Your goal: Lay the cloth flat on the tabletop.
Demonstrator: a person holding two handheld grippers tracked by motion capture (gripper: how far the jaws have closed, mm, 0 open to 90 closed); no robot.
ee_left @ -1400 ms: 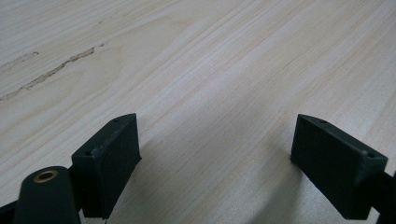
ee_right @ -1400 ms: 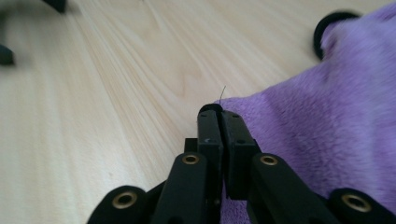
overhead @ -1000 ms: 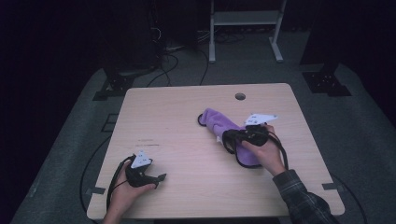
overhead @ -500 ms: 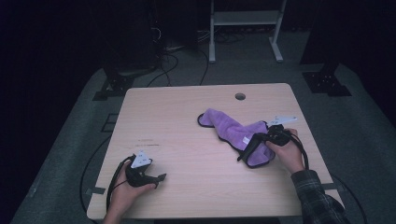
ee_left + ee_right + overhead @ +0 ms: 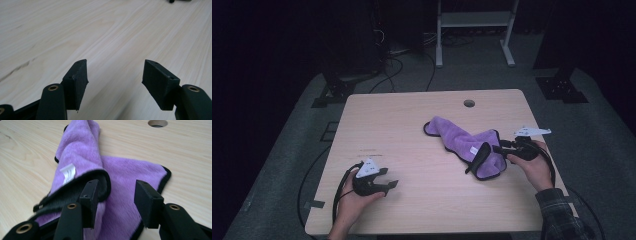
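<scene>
The cloth (image 5: 464,146), purple with a black hem, is lying bunched on the right half of the table (image 5: 402,125), running from a far-left end below the cable hole (image 5: 469,103) down to a wider near-right end. A white tag (image 5: 473,150) is showing on its top near the middle, and a fold with a dark underside is curling up at the near-right end. In the right gripper view the cloth (image 5: 120,182) is spreading out in front of the jaws, its tag (image 5: 68,173) sitting left of centre and the hole (image 5: 157,123) lying at the far edge.

The right gripper (image 5: 504,149) is sitting at the cloth's near-right end, pointing left across it, with the right hand (image 5: 532,167) wrapped round its body. Its jaws have just been opening and are standing part-way apart; the purple pile is lying in the gap between them, and the left jaw is resting against the dark fold, but the pads (image 5: 147,203) are not pinching anything.

The left gripper (image 5: 384,180) is sitting well apart from the cloth, near the near-left edge of the table, held by the left hand (image 5: 354,200) and pointing right. Its jaws have just been closing and are standing moderately apart, with only bare wood grain (image 5: 112,37) between them.
</scene>
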